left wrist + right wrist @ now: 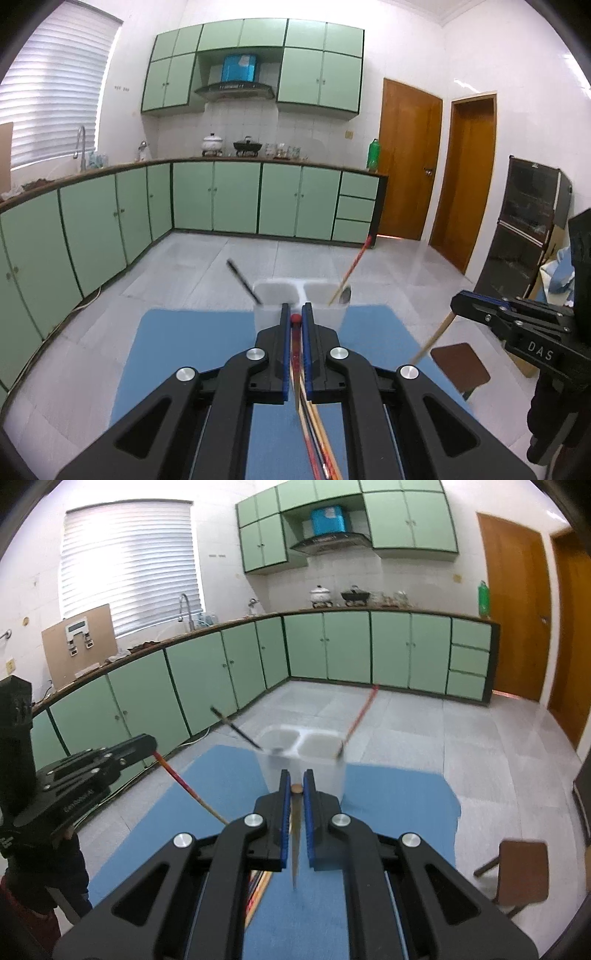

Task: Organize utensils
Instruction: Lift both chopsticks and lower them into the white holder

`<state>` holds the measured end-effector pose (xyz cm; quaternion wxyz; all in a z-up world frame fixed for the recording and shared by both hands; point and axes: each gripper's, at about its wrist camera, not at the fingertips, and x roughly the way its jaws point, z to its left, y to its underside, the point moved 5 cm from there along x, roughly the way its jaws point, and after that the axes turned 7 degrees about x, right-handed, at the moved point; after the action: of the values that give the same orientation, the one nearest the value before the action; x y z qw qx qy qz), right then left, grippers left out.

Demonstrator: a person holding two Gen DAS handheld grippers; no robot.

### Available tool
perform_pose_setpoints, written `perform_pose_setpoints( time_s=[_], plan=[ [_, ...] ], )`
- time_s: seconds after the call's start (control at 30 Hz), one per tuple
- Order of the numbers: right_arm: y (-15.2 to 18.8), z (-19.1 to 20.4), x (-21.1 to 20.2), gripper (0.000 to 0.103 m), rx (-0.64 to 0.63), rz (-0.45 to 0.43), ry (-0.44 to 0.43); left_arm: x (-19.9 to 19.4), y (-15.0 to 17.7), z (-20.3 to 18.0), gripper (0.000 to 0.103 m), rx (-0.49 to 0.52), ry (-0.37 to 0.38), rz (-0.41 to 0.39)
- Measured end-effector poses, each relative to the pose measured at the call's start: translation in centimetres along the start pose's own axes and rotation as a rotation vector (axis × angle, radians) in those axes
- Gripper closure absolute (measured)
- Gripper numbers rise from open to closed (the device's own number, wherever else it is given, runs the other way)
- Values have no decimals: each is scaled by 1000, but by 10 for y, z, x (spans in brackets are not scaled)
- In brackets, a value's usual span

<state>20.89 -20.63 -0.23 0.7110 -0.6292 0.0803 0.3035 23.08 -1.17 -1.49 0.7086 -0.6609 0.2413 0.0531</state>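
— Left-wrist view? 
— Left gripper [296,314] pinches a red-tipped chopstick [295,320] at lower centre; the white holder [300,308] sits just beyond, blue mat [195,343] bare at lower left.

— Right-wrist view? 
— Right gripper [296,780] pinches a wooden chopstick [296,789] near the holder [306,760]; mat [399,805] bare at right.

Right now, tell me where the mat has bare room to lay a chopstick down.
Bare blue mat lies right of the white holder, and also left of it. Crowded: the strip under both grippers, where loose chopsticks lie.
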Motion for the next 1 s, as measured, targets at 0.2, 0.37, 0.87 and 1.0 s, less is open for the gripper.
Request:
perform_pose_setpoints(
  time_s=[0.2, 0.37, 0.87, 1.0],
  plan=[
    [-51, 4, -2, 97, -36, -32, -37, 6, -36, 1, 97, -3, 48, -42],
    [-112, 2, -5, 97, -29, -118, -53, 6, -81, -1, 97, 25, 41, -122],
    [-191, -26, 92, 97, 3, -195, 46, 72, -134, 4, 97, 88, -32, -163],
    [-170, -34, 120, 97, 27, -152, 59, 102, -119, 8, 97, 72, -22, -106]
  ],
)
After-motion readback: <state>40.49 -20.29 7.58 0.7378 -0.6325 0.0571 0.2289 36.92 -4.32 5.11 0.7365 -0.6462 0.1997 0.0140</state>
